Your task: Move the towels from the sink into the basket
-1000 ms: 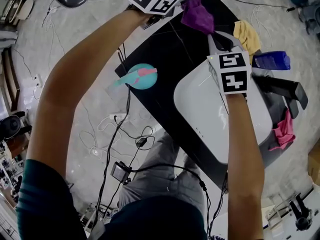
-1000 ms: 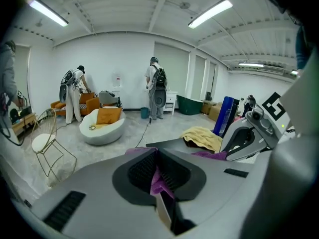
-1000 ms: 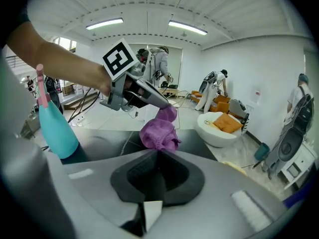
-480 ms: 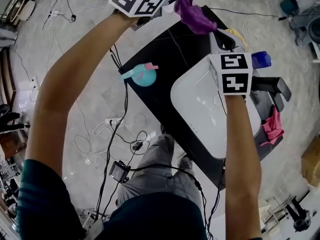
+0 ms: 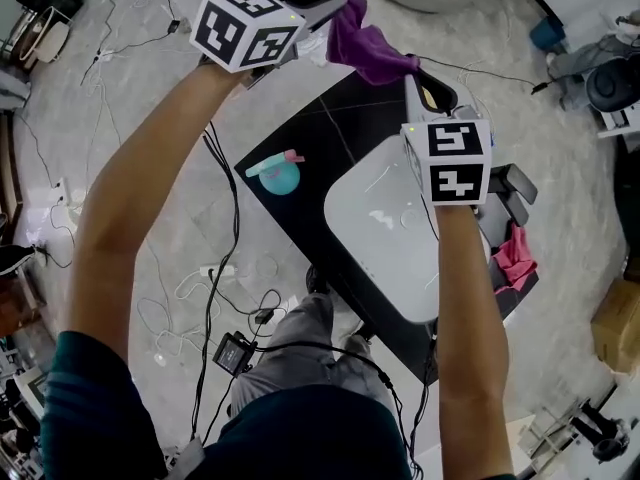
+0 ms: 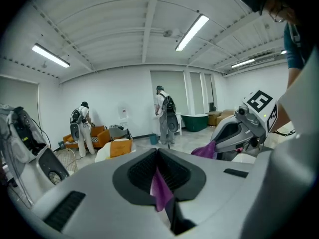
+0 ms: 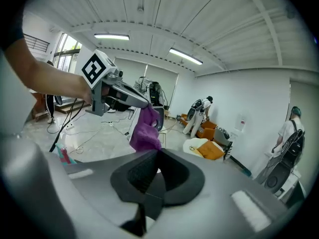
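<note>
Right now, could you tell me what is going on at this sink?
A person holds a gripper in each hand. The left gripper and the right gripper are both shut on one purple towel, held up in the air between them above the black table with the white sink. A pink towel lies to the sink's right.

- The purple towel (image 5: 375,48) is soft cloth with a fuzzy, matt nap.
- The pink towel (image 5: 513,258) is crumpled matt cloth.
- The sink (image 5: 385,238) is white, smooth and glossy, with bright glints on it.
- The tabletop (image 5: 320,133) is black and polished, crossed by thin pale veins like stone.
- The left hand-held gripper (image 6: 157,151) and right hand-held gripper (image 7: 159,151) have smooth, matt grey plastic shells. Their black pads (image 6: 141,172) are finely ribbed.
- The floor (image 5: 130,98) is pale grey, marbled and shiny.
</note>
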Available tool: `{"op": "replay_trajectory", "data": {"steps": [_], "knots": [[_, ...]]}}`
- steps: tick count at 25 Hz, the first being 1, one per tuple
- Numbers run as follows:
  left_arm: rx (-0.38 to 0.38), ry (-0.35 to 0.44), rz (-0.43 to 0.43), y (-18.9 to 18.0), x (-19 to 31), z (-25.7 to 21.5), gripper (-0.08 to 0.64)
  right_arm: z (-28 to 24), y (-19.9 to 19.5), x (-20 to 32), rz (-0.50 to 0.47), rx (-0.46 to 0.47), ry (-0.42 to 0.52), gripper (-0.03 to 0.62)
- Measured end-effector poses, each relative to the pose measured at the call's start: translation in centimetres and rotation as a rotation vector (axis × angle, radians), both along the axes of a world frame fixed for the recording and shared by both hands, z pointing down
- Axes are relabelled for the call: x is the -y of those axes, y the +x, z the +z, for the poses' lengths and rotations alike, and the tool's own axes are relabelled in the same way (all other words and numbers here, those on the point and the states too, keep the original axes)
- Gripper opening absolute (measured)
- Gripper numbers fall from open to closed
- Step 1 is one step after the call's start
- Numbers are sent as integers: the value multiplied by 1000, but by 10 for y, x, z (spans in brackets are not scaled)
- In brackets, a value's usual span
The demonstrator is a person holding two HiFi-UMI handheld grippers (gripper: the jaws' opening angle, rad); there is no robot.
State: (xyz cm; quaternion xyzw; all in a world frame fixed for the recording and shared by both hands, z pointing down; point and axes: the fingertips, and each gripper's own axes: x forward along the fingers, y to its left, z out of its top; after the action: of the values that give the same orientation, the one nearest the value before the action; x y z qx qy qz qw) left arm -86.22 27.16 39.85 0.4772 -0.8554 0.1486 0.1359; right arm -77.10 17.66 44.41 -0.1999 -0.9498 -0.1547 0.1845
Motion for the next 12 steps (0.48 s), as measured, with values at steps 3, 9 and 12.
{"op": "replay_trajectory", "data": {"steps": [3, 9, 12], "knots": [[15, 50, -38, 5, -4, -36, 18, -31, 6, 5, 5, 32, 4, 21], [98, 54, -45, 26, 3, -95, 18, -91, 21, 17, 23, 101, -7, 21], [145, 31, -50, 40, 5, -119, 18, -119, 33, 20, 30, 127, -31, 21]]}}
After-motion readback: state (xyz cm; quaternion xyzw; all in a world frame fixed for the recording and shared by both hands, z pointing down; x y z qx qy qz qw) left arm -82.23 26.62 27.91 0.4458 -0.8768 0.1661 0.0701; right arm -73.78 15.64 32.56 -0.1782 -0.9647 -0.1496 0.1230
